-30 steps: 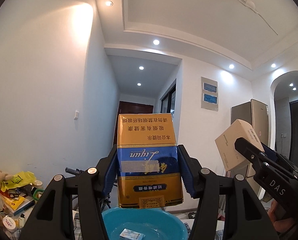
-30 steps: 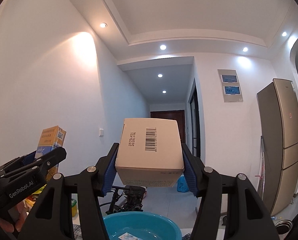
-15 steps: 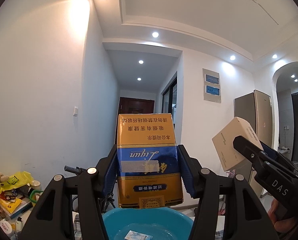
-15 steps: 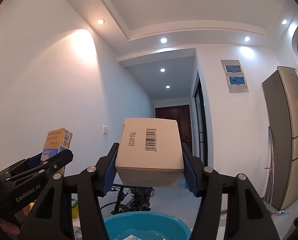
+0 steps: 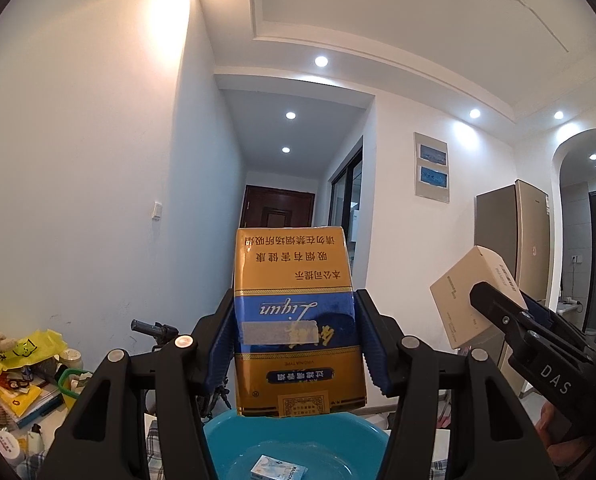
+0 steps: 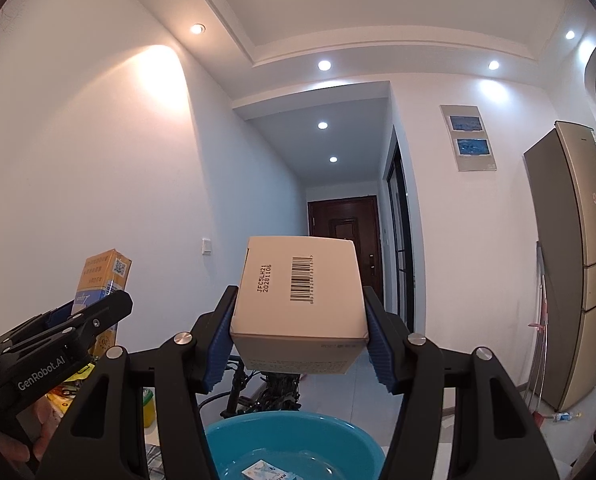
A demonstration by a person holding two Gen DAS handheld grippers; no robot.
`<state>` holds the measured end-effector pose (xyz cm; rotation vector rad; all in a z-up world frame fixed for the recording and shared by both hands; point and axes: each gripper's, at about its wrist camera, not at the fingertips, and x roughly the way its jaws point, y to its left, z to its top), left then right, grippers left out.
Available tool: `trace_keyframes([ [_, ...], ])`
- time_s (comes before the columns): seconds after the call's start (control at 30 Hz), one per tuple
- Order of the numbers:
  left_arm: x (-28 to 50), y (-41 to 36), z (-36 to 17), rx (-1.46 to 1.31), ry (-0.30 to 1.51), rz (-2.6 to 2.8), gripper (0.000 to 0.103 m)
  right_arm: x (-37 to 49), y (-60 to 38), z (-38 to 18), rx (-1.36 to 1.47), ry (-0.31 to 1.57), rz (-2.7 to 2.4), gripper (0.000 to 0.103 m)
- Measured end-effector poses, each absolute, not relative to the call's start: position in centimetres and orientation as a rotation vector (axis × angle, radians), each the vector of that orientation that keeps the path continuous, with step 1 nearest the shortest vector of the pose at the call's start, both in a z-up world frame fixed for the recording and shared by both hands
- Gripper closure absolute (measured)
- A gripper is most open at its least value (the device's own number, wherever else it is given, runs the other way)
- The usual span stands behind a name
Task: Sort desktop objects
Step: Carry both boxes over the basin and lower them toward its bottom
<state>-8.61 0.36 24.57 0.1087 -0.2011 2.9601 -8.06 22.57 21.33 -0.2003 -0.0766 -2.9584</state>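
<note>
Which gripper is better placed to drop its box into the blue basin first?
Roughly equal, slightly the left gripper: its yellow box hangs directly over the basin.

Both grippers tilt further upward than a second ago, so more ceiling fills each view. In the left wrist view the teal basin (image 5: 298, 436) sits a little lower, the white box (image 5: 463, 296) shifts right, and the clutter pile (image 5: 22, 372) slides toward the left edge; in the right wrist view the cigarette pack (image 6: 102, 280) edges right.

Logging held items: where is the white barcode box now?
Right gripper clamps the white barcode box above the teal basin, right of the yellow carton.
</note>
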Motion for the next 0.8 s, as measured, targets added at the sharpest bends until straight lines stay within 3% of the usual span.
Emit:
trace_keyframes([
  [0.37, -15.6, -0.1, 22.2, -0.121, -0.214, 2.992, 0.045, -14.1, 22.8, 19.3, 0.029, -0.110, -2.961, 0.046],
  [0.8, -26.2, 2.0, 15.2, -0.570, -0.135, 2.893, 0.045, -22.0, 22.4, 14.5, 0.357, -0.049, -2.971, 0.046],
])
